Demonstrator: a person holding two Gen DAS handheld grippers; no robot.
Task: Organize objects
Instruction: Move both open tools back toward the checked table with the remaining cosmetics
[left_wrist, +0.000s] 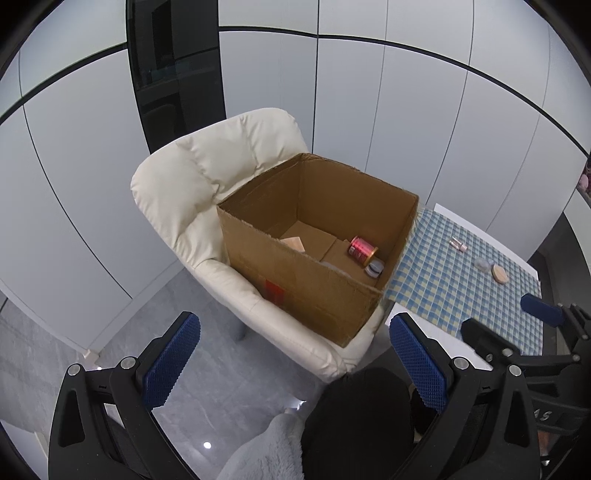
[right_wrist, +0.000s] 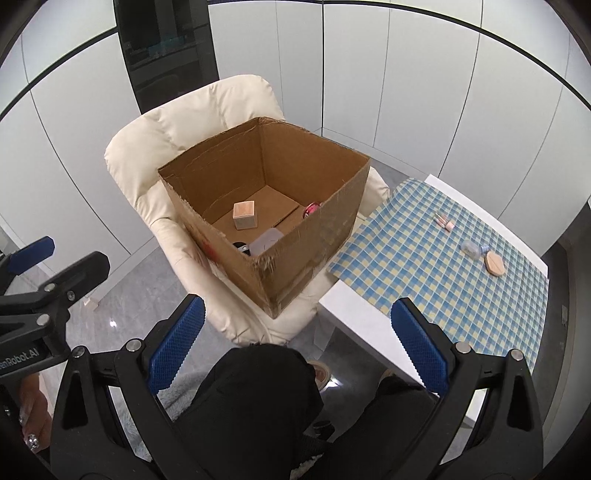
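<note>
Cardboard box (right_wrist: 295, 236) sits open on the seat of a cream armchair (right_wrist: 192, 122), just beside a white table (right_wrist: 354, 314) spread with a blue checked cloth (right_wrist: 424, 266). Inside lie a wooden cube (right_wrist: 244, 215), a red spool (left_wrist: 362, 251) and a small clear container (right_wrist: 266, 240). On the cloth, well apart from the box, rest a small pink bottle (right_wrist: 444, 222), a clear lid (right_wrist: 470, 248) and a round wooden disc (right_wrist: 495, 263). Both claws hover low in front of the chair, side by side: the left gripper (left_wrist: 295, 365) gapes wide with nothing in it, and the right gripper (right_wrist: 295, 347) likewise stands spread and unloaded.
</note>
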